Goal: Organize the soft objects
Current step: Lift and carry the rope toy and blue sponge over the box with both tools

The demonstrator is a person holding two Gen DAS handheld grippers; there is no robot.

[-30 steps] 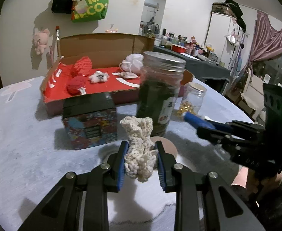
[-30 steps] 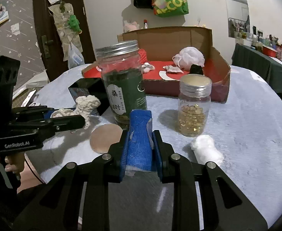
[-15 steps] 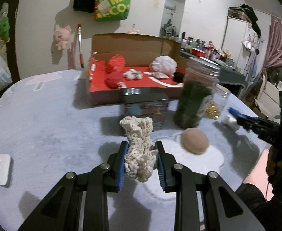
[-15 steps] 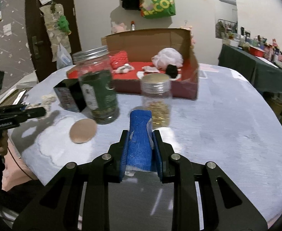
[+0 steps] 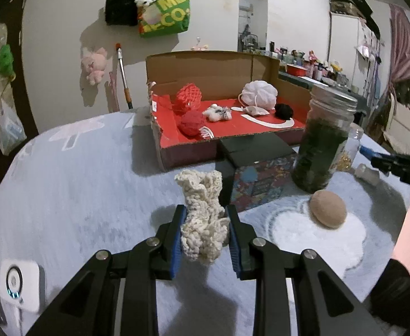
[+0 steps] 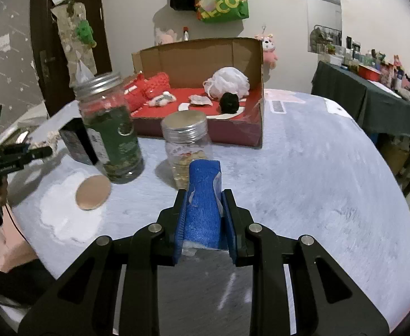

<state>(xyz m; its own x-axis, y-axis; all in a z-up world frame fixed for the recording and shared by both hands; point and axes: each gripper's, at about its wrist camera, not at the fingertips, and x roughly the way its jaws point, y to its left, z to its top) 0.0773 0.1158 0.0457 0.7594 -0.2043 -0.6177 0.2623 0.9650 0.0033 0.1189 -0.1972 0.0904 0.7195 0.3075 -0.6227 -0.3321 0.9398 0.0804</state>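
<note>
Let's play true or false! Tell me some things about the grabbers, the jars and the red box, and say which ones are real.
1. The left gripper squeezes a cream knitted piece. True.
2. The right gripper is empty. False: it grips a blue sponge.
3. The tall jar has no lid. False: a metal lid is on it.
4. A white mesh puff lies inside the cardboard box. True.
</note>
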